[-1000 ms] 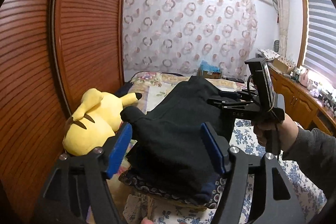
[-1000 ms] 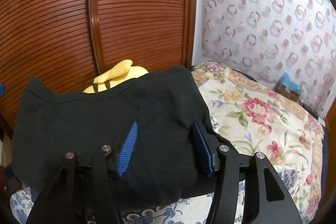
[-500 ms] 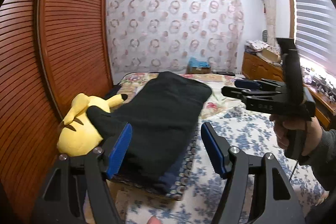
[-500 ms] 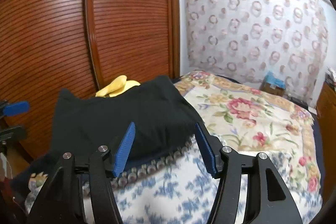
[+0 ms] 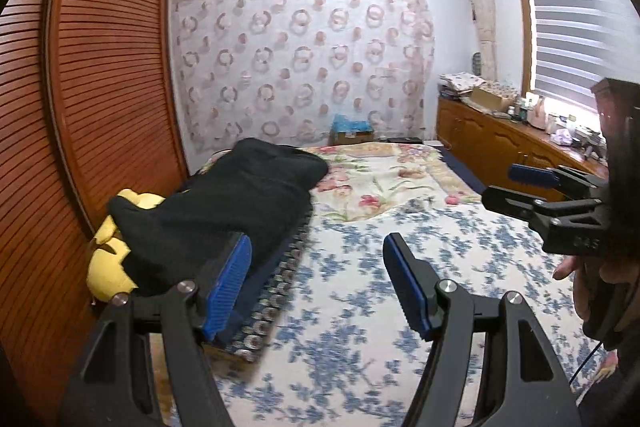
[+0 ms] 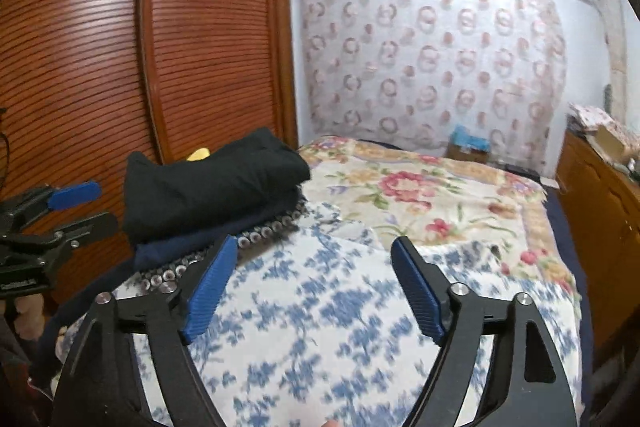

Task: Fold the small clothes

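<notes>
Both tongs, left gripper (image 5: 316, 287) and right gripper (image 6: 310, 285), gape empty; folded black garment (image 6: 212, 183) lies upper left, nearer left gripper, long axis receding.

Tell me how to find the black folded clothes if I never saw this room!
Look at the bed, on the side by the brown slatted wardrobe. A small stack of clothes lies there, and the black folded garment is on top. The piece under it is navy blue, and the toy peeking out behind is yellow, so black gives it away.

left wrist: faces bed (image 5: 360, 307) lengthwise | right wrist: same bed (image 6: 320, 307)
</notes>
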`<state>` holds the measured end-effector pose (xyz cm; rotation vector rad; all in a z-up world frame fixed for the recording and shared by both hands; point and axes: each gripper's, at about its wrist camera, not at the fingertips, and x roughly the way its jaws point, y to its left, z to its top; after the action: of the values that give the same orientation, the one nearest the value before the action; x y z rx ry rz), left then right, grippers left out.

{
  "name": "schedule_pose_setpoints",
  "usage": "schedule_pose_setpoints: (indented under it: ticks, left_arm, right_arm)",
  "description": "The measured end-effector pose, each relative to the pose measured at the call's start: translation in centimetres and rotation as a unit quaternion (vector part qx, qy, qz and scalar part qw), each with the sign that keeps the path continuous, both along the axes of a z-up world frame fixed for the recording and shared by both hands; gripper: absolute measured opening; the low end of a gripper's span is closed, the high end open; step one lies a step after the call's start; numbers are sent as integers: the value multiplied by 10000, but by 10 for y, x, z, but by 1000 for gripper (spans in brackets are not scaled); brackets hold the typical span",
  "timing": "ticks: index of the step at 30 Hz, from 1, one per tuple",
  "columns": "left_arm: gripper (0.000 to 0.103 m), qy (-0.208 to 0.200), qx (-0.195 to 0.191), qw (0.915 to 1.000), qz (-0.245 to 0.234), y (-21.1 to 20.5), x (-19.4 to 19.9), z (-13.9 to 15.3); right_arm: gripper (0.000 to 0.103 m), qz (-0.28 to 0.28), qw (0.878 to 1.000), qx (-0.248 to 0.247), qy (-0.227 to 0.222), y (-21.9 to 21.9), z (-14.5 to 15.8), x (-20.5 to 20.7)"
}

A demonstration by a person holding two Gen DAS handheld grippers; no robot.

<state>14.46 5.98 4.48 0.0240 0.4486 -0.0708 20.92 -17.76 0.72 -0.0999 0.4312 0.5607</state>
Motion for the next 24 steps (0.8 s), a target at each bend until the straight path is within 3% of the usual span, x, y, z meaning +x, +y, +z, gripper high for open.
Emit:
schedule_pose_setpoints:
  ticks: [13,24]
  left_arm:
    - [69,-112,-87,9996,-251,-42,-26,7]
    - [69,-308,-118,9990,-294,-55,-44,30]
  right_arm:
    - [86,-1082,9940,129,-116,-81,-1,-63]
    - [86,-1519,9875,251,-340,-124,12,-98]
